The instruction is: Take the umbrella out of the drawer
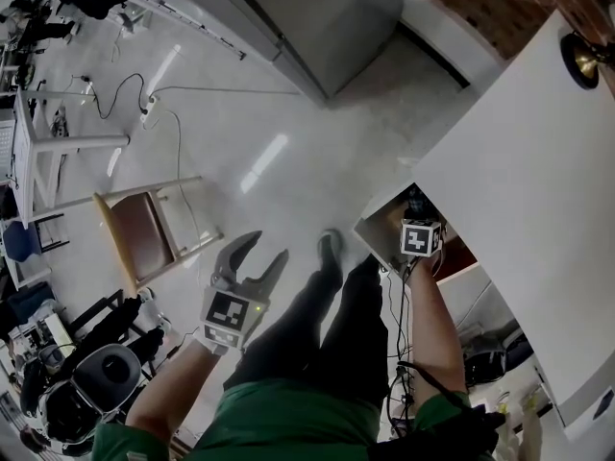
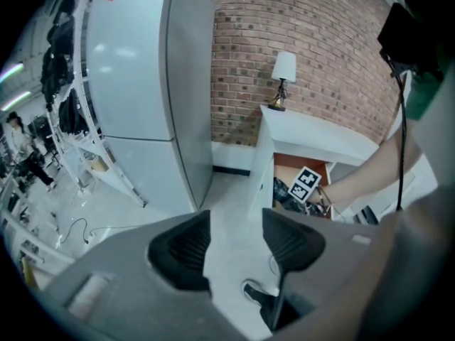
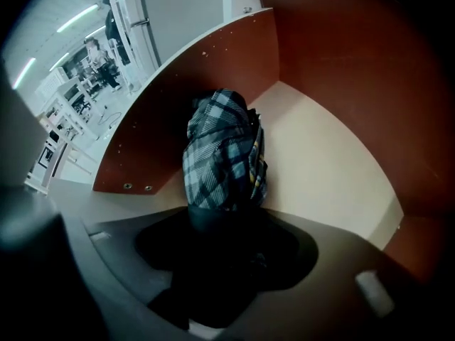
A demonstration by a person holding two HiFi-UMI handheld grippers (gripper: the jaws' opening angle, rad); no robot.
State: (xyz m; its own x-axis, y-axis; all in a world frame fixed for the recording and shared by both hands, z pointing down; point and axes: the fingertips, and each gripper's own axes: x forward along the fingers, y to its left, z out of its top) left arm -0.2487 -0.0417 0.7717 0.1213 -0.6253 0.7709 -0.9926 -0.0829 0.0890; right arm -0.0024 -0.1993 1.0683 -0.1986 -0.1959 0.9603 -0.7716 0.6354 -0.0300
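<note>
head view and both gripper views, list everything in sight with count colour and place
umbrella: 1, blue-white plaid, lying in drawer
drawer: 1, red-brown walls, pale bottom, open under desk
desk: 1, white, head view's right
lamp: 1, white shade, brass base, on desk
chair: 1, brown seat, pale frame, on floor at left
wall: 1, red brick, behind desk
cabinet: 1, grey, beside wall
left gripper: 1, grey, open, empty, over floor
right gripper: 1, grey, in drawer, jaws astride umbrella's dark end, grip unclear
legs: 2, dark trousers, on floor
</note>
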